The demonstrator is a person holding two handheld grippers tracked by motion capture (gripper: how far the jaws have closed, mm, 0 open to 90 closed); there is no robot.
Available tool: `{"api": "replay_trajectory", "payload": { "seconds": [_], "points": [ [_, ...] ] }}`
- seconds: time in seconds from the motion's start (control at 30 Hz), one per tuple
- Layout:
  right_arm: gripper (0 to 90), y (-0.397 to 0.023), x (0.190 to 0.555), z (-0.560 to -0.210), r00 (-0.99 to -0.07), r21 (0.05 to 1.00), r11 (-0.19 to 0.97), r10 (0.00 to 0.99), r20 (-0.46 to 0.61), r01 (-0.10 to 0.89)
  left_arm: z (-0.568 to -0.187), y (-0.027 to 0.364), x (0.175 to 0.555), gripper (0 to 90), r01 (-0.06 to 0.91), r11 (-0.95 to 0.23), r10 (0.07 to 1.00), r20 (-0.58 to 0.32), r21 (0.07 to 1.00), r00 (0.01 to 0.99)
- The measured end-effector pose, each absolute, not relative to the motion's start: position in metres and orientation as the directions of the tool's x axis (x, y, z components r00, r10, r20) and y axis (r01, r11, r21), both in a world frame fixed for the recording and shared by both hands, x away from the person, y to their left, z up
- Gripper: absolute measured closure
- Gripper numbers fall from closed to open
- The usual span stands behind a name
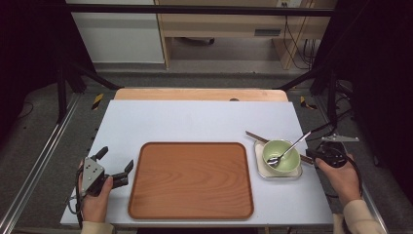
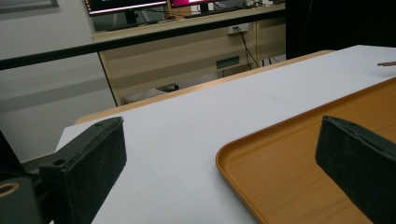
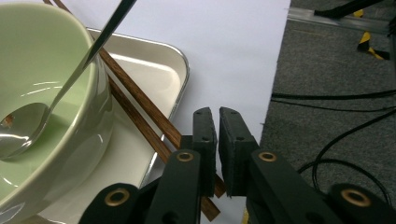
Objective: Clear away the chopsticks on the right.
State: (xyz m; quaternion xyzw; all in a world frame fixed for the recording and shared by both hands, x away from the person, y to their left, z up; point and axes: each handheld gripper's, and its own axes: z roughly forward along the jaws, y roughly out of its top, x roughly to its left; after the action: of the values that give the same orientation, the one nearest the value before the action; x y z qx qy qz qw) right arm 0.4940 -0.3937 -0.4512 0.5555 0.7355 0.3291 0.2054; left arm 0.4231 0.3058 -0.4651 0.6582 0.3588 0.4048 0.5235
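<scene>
A pale green bowl [image 1: 290, 163] [image 3: 28, 56] stands in a small white dish [image 1: 260, 168] [image 3: 154, 60] at the table's right. A metal spoon [image 1: 293, 145] [image 3: 79, 70] leans in the bowl. Brown chopsticks [image 1: 255, 136] [image 3: 140, 100] lie across the dish behind the bowl. Their near ends pass under my right gripper [image 1: 315, 155] [image 3: 218, 112]. Its jaws stand all but together with a thin slit and nothing between them. My left gripper [image 1: 117, 158] [image 2: 219, 154] rests open at the left edge of a large brown tray [image 1: 190, 180] [image 2: 303, 163].
The grey-white table top [image 1: 195, 122] ends just right of my right hand, with floor and black cables [image 3: 336, 140] beyond. A black frame bar [image 2: 140, 39] and a wooden desk stand behind the table.
</scene>
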Motion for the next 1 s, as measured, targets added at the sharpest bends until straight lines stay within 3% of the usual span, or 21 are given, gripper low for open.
{"api": "replay_trajectory", "payload": {
  "seconds": [0.17,0.57,0.67,0.77,1.0],
  "points": [
    [79.3,-0.397,0.493,-0.445,-0.296,0.711,0.182,0.954,0.039,0.679,-0.464,0.305,0.422,1.7,0.035,-0.194,0.897,0.163,0.980,0.411],
    [51.9,-0.394,0.489,-0.421,-0.331,0.659,0.311,0.938,-0.098,0.685,-0.464,0.309,0.422,1.7,0.040,-0.169,0.903,0.138,0.985,0.408],
    [50.6,-0.393,0.490,-0.418,-0.350,0.650,0.343,0.928,-0.124,0.679,-0.464,0.309,0.422,1.7,0.039,-0.167,0.905,0.138,0.985,0.402],
    [43.1,-0.392,0.493,-0.417,-0.384,0.623,0.386,0.912,-0.146,0.681,-0.463,0.310,0.422,1.7,0.039,-0.165,0.908,0.137,0.986,0.396],
    [52.4,-0.389,0.494,-0.422,-0.429,0.599,0.435,0.888,-0.164,0.672,-0.463,0.311,0.421,1.8,0.038,-0.164,0.910,0.137,0.986,0.391]
  ]
}}
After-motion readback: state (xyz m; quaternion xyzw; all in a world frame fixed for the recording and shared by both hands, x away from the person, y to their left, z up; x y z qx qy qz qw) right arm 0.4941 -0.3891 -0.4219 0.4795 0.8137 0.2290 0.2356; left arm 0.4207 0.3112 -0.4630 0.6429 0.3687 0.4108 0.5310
